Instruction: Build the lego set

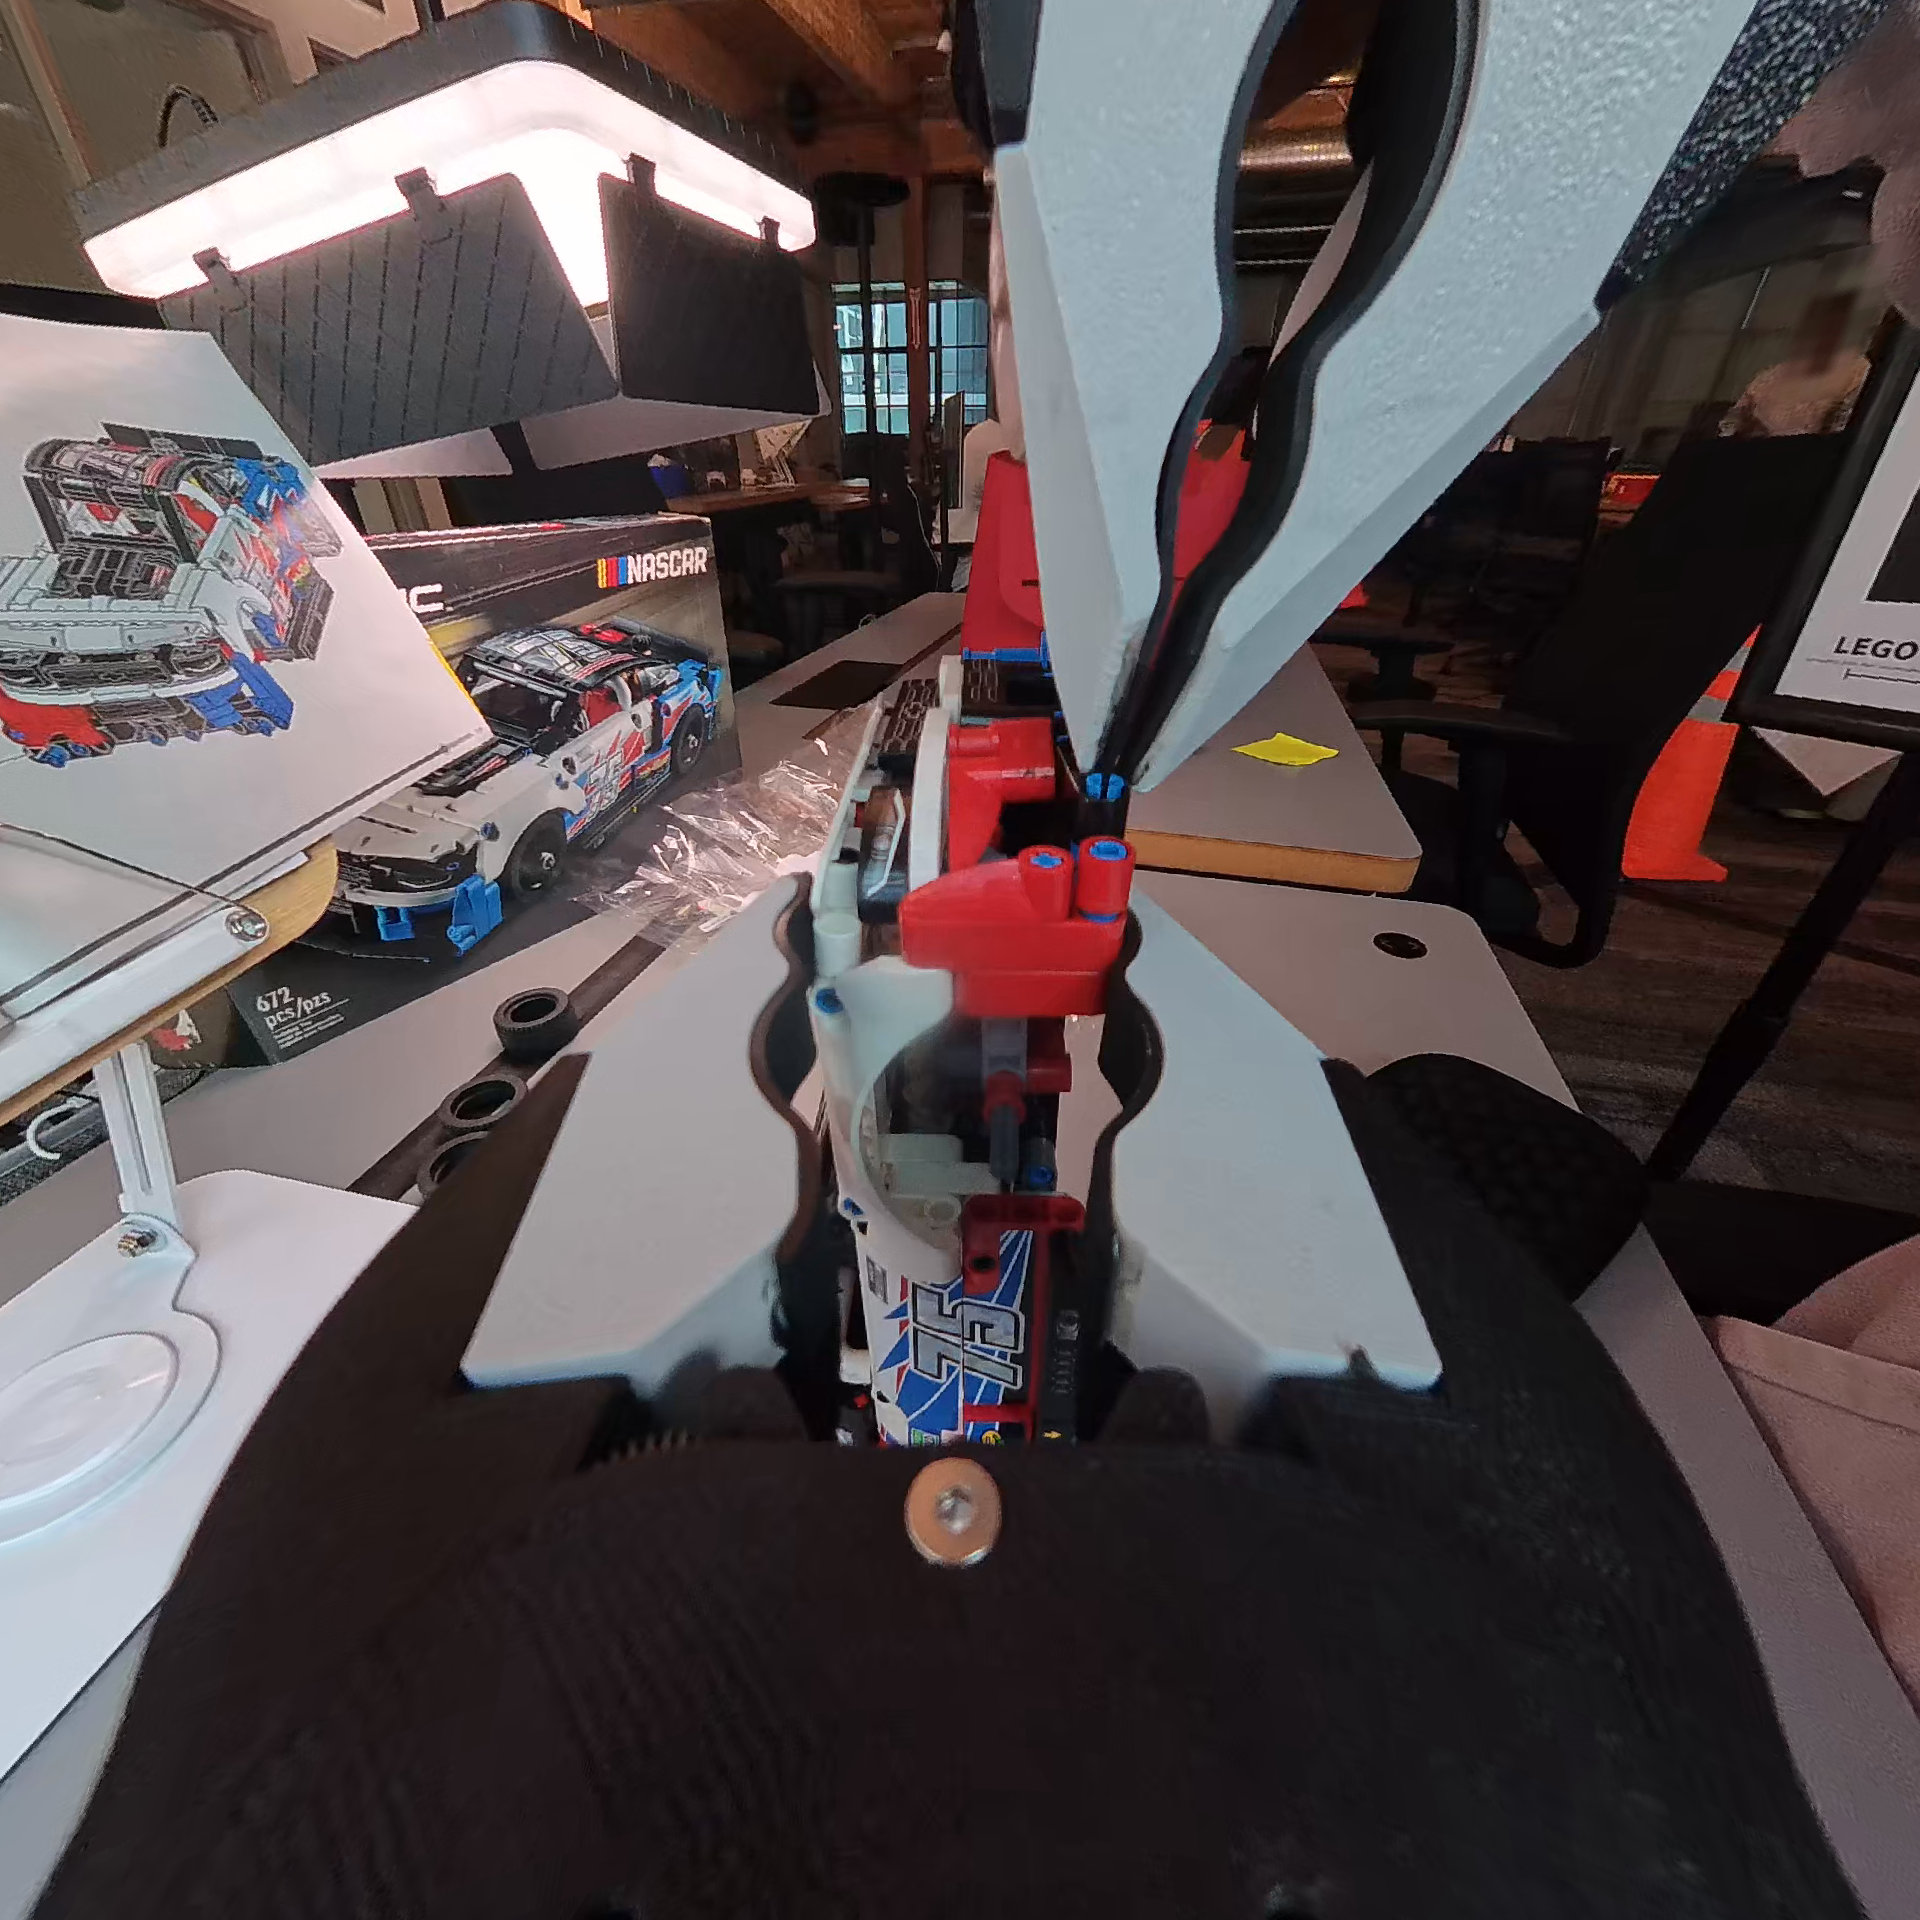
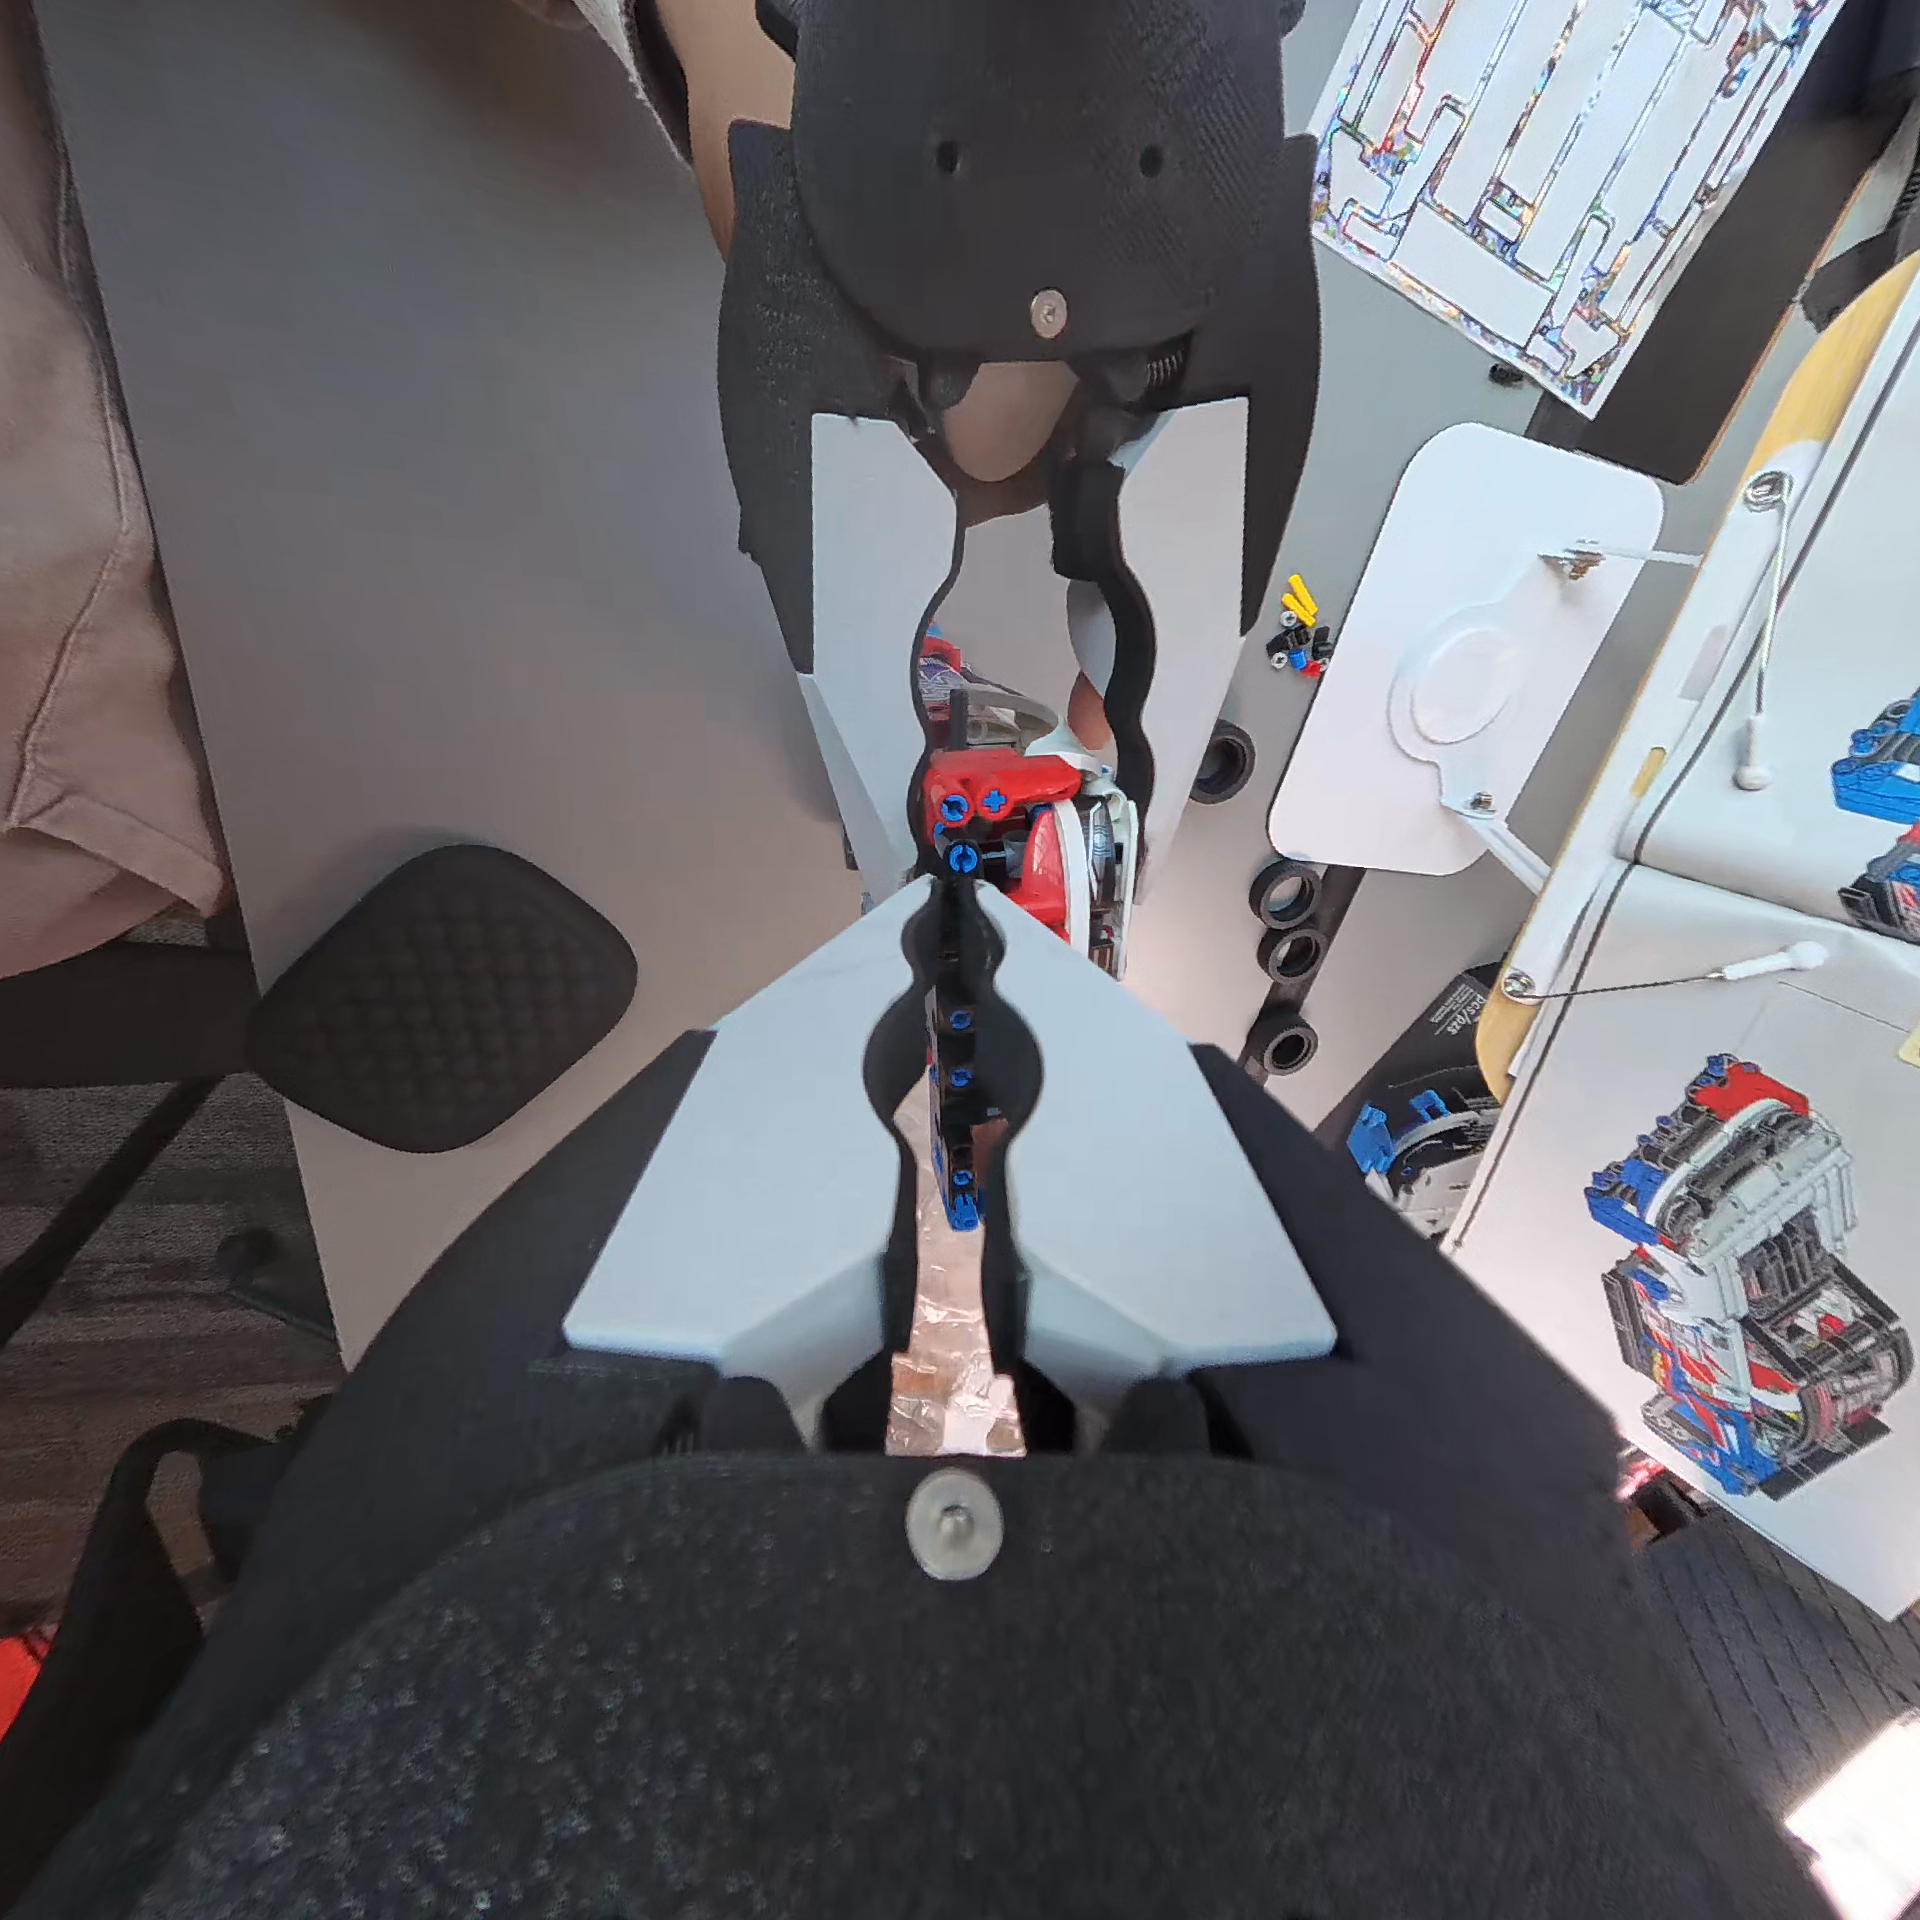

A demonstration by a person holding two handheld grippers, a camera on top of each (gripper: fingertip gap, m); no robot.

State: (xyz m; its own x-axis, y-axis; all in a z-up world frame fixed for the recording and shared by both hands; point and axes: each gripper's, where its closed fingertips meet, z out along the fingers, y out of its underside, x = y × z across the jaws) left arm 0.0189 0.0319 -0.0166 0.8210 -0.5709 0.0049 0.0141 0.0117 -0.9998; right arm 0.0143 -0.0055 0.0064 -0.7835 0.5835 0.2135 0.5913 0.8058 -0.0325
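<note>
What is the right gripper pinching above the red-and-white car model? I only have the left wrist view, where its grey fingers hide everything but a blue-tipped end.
Observer: A long black beam studded with blue pins. It runs back between the fingers of the right gripper.
Operator: Does it reach the model?
Observer: Its front end sits against the red-and-white car model, just below the red block's two blue pin ends. I cannot tell if it is seated.
Operator: Any loose parts nearby?
Observer: A small pile of yellow, black, red and blue pieces lies on the grey table, beside the white stand base.
</note>
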